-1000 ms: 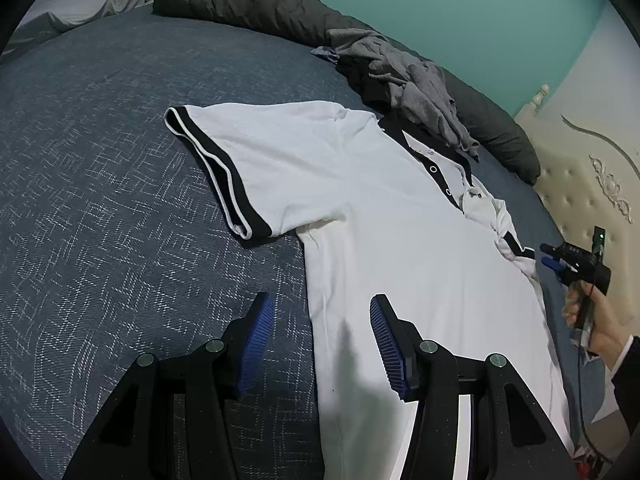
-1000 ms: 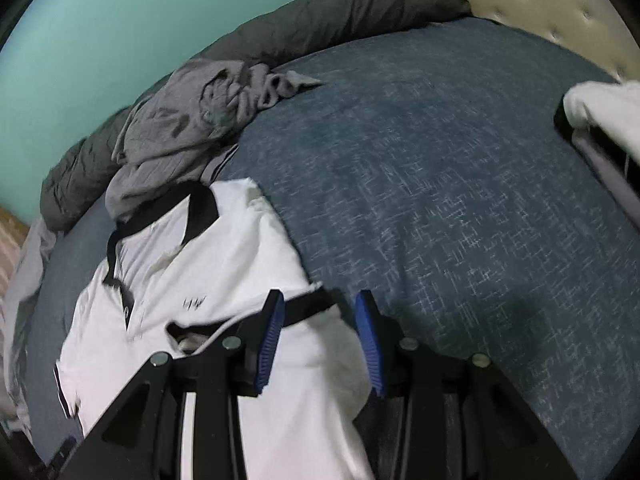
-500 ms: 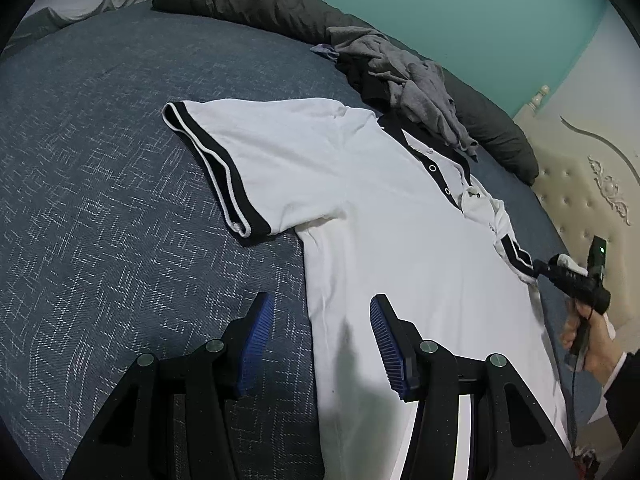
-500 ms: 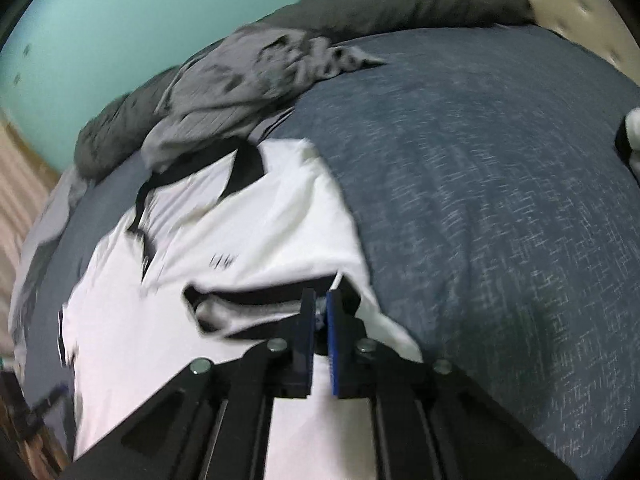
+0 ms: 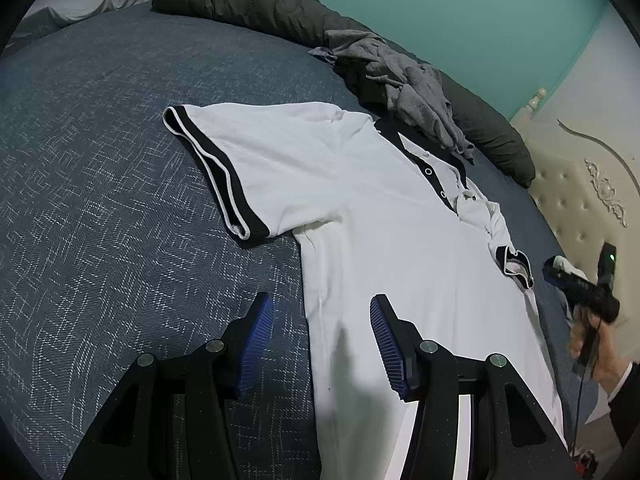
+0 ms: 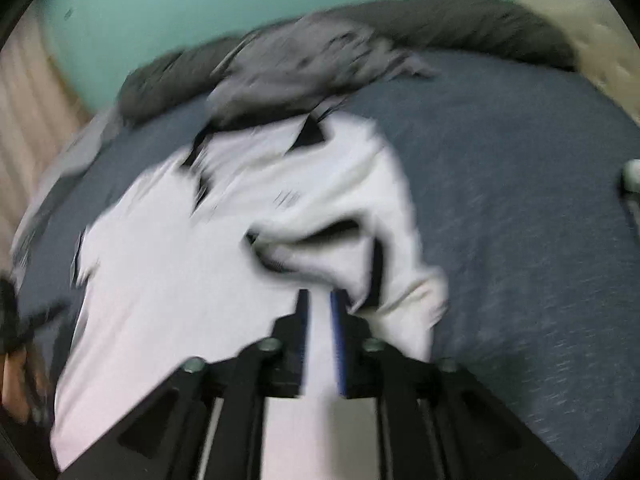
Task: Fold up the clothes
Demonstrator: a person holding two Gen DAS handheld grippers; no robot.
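The left hand-held gripper (image 5: 320,340) sits at the bottom of the left wrist view, its blue-padded fingers (image 5: 256,344) well apart with nothing clamped; the side hem of the white polo shirt (image 5: 360,208) runs between them, below the pads and untouched as far as the picture shows. The shirt lies spread across the middle of that frame on the dark blue bed (image 5: 100,200), one black-and-white-trimmed sleeve (image 5: 216,168) flat toward the upper left, the black collar (image 5: 424,152) toward the upper right.

At the right edge of the same frame, the right hand-held gripper (image 5: 560,274) is held by a hand (image 5: 588,340) just past the shirt's other sleeve (image 5: 514,264), which is bunched and folded inward. In the blurred right wrist view, this gripper (image 6: 320,312) appears at lower centre; its jaws have just been opening and stand a narrow way apart. White shirt fabric shows in the gap, but the blur hides whether the pads press on it. The rumpled sleeve (image 6: 360,248) lies just beyond the fingertips, right of centre.

Farther out, a crumpled grey garment (image 5: 404,84) lies at the collar end, touching it, and behind it a dark grey duvet (image 5: 248,0) runs along the teal wall (image 5: 440,0). A cream tufted headboard (image 5: 580,184) fills the right side.
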